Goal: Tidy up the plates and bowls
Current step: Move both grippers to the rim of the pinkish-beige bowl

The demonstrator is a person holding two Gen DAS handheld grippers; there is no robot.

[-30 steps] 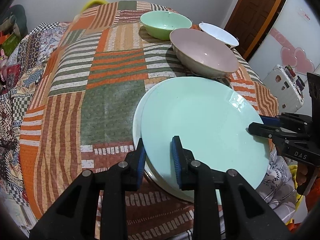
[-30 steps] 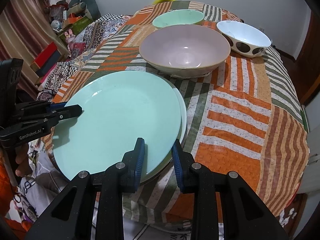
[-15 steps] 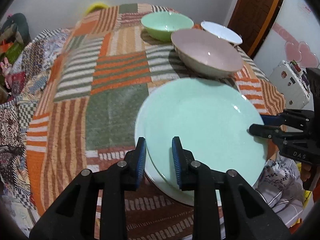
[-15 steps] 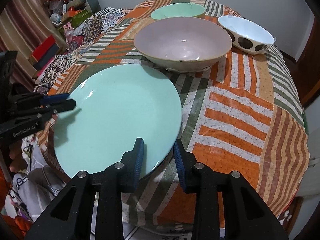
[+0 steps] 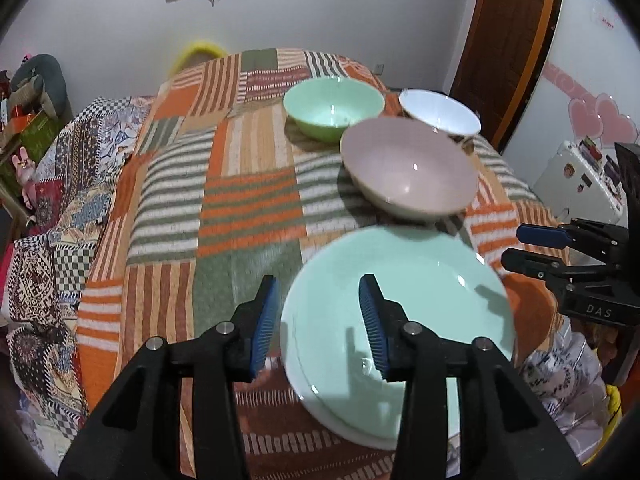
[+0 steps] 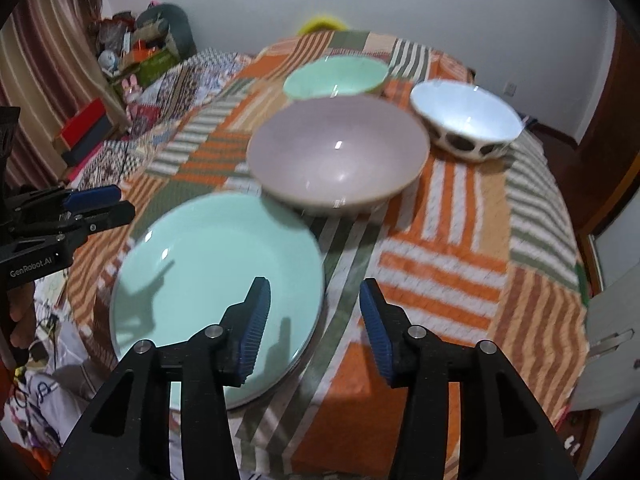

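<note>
A mint-green plate (image 5: 420,292) (image 6: 208,256) lies on a paler plate whose rim (image 5: 352,428) shows beneath it, at the near edge of the patchwork-covered table (image 5: 248,200). My left gripper (image 5: 317,292) hovers above the plate's left edge. Its jaws are opening and the pads touch nothing. My right gripper (image 6: 313,292) hangs over the plate's right edge, jaws also opening and clear of the rim. Each gripper shows in the other's view: the right gripper (image 5: 520,246) and the left gripper (image 6: 116,202). Behind the plate stand a pink bowl (image 5: 410,168) (image 6: 338,152), a green bowl (image 5: 334,108) (image 6: 336,76) and a white spotted bowl (image 5: 440,116) (image 6: 466,120).
A wooden door (image 5: 512,40) and a small white case (image 5: 576,184) stand to the table's right. A bed with patterned covers (image 5: 60,200) and piled clutter (image 6: 140,52) lie to the left. The cloth (image 6: 460,260) right of the plates is bare.
Both grippers have let go of the mint plate's rim, opened and risen. The plate now rests squarely on the plate beneath it.
</note>
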